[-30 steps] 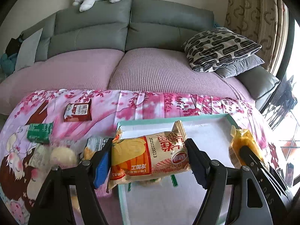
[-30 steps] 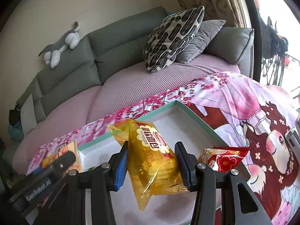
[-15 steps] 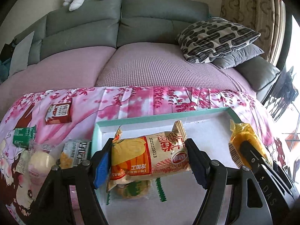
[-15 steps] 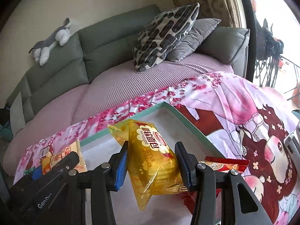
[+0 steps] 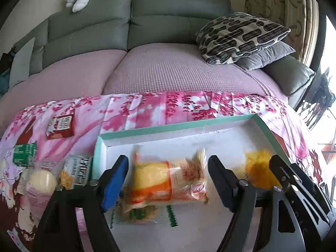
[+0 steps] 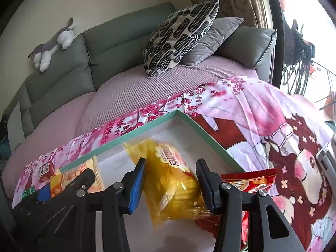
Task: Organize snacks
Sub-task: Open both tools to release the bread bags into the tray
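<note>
A pink cloth point(image 5: 147, 113) printed with darker pink blossoms covers the tabletop. The tray point(image 5: 178, 126) has a teal rim and white floor. One snack pack point(image 5: 168, 180) is yellow, orange and white; another point(image 6: 172, 180) is clear yellow. The sofa point(image 5: 168, 8) is grey-green, its cushion point(image 5: 241, 35) black-and-cream patterned.

Glossy plastic snack wrappers point(image 5: 168, 180) lie in a matt tray point(image 5: 178, 126) on printed cloth point(image 5: 147, 109).

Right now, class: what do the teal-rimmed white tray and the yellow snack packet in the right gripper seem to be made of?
Teal-rimmed white tray: probably cardboard or foam board, matte; thin, flat, sharp-cornered walls. Yellow snack packet: thin plastic film, glossy; it crinkles and glints, with a see-through lower edge.
</note>
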The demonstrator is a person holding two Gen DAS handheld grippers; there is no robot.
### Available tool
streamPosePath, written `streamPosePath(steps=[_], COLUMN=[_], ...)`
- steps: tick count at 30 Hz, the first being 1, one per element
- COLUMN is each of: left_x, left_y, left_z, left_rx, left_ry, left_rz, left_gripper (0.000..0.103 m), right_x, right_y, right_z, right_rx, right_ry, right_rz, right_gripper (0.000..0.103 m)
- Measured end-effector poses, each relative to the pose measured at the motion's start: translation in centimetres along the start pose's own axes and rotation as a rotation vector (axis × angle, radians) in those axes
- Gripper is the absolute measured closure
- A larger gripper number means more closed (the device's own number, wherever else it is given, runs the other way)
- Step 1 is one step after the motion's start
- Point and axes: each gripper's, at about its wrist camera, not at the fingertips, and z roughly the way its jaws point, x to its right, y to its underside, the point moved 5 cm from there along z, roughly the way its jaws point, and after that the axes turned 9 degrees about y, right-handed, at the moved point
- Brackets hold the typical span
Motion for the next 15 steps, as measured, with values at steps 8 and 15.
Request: streamPosePath(steps=[8, 15], left_x=[-1.3, -3.3], left_y=[-0.8, -0.8], left_z=[-2.3, -2.3], left_rx=[0.024, 0.026], left_ry=[-0.057, -0.120], left_rz=[-0.019, -0.069], left_gripper=[0.016, 0.006], right_x=[-1.0, -1.0], right_y=[-0.8, -1.0], right_z=[-1.5, -1.9], right_rx=[0.036, 0.044], right_ry=[-0.005, 0.009], right_rz=[-0.033, -0.036], right_gripper=[0.049, 0.024])
